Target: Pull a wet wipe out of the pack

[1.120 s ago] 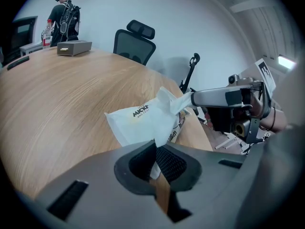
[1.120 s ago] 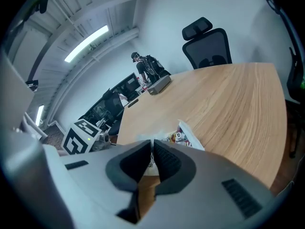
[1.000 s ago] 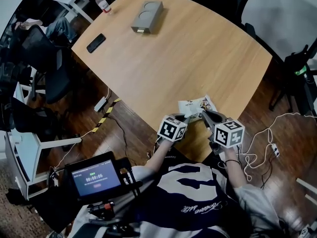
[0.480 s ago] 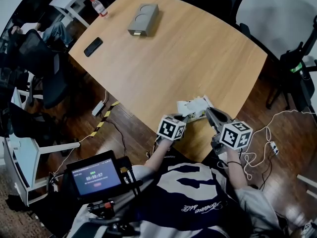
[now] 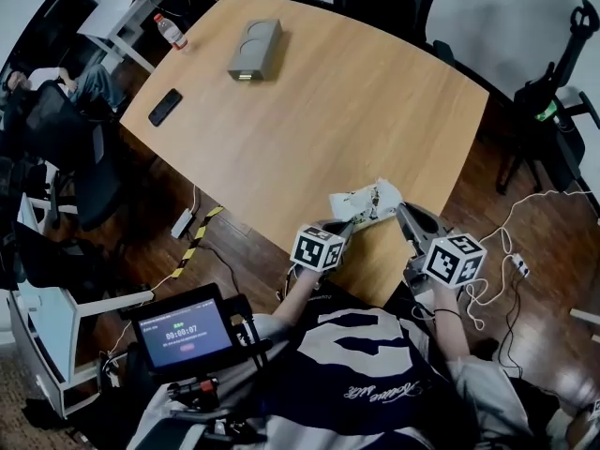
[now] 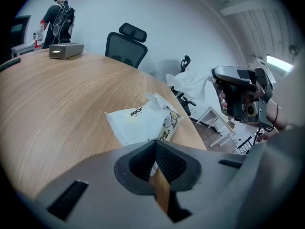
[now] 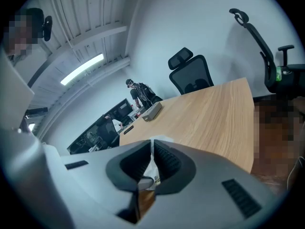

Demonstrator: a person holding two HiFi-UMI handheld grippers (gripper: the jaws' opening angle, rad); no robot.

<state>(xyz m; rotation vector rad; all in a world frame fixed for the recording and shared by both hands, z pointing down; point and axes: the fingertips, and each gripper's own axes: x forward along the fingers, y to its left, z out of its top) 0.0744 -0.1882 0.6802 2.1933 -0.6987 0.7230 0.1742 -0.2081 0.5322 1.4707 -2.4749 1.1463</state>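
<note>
The white wet wipe pack [image 5: 359, 206] lies near the table's front edge, and it also shows in the left gripper view [image 6: 142, 121]. My left gripper [image 5: 343, 226] points down at its near edge, and its jaws [image 6: 155, 144] are shut on that edge. A white wipe [image 6: 191, 83] stretches up from the pack's opening to my right gripper [image 6: 215, 78], which is lifted off to the right. In the right gripper view the jaws [image 7: 152, 146] are shut, with the wipe [image 7: 152, 165] pinched between the pads. In the head view the right gripper [image 5: 403, 214] is just right of the pack.
At the table's far end are a grey box [image 5: 254, 49], a black phone [image 5: 166, 106] and a bottle [image 5: 168, 29]. Office chairs [image 5: 375, 3] stand behind the wooden table [image 5: 375, 101]. Cables [image 5: 511, 251] lie on the floor at right. A screen device [image 5: 183, 331] hangs at my chest.
My right gripper has risen and drawn back with the wipe, which now stands up out of the pack. The left gripper has stayed at the pack's near edge.
</note>
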